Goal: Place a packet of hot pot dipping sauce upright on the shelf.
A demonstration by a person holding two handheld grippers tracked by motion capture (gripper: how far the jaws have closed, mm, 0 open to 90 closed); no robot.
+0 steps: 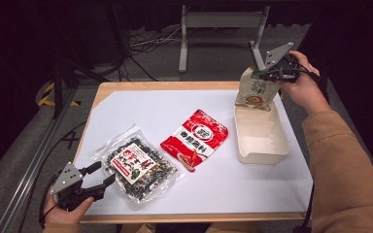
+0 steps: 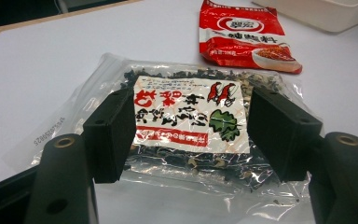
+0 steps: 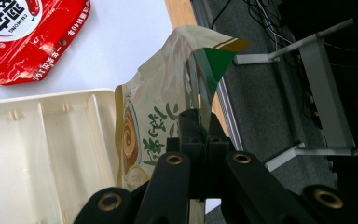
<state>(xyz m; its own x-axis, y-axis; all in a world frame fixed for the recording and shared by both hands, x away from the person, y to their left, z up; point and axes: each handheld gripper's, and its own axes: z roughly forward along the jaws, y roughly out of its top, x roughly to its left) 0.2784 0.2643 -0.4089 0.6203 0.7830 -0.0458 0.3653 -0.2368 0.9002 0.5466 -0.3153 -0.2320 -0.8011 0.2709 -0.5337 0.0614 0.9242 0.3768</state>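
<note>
A clear packet of dark dried bits (image 1: 138,167) with a red and white label lies flat at the table's front left. My left gripper (image 1: 102,174) rests just at its left edge, jaws open. In the left gripper view the two black pads (image 2: 114,133) stand wide on either side of the label (image 2: 191,116) without pressing it. Far right, my right gripper (image 1: 272,73) is shut on the top edge of a beige packet (image 1: 255,90), which hangs over the far end of a white tray (image 1: 277,145). In the right gripper view the beige packet (image 3: 163,107) is pinched flat in the right gripper (image 3: 198,122).
A red seasoning packet (image 1: 196,138) lies mid-table between the clear packet and the tray, and it appears as the red packet (image 2: 247,39) and again as the red packet (image 3: 28,37). The tray's inside (image 3: 42,149) holds nothing. A metal frame (image 1: 221,22) stands beyond the table.
</note>
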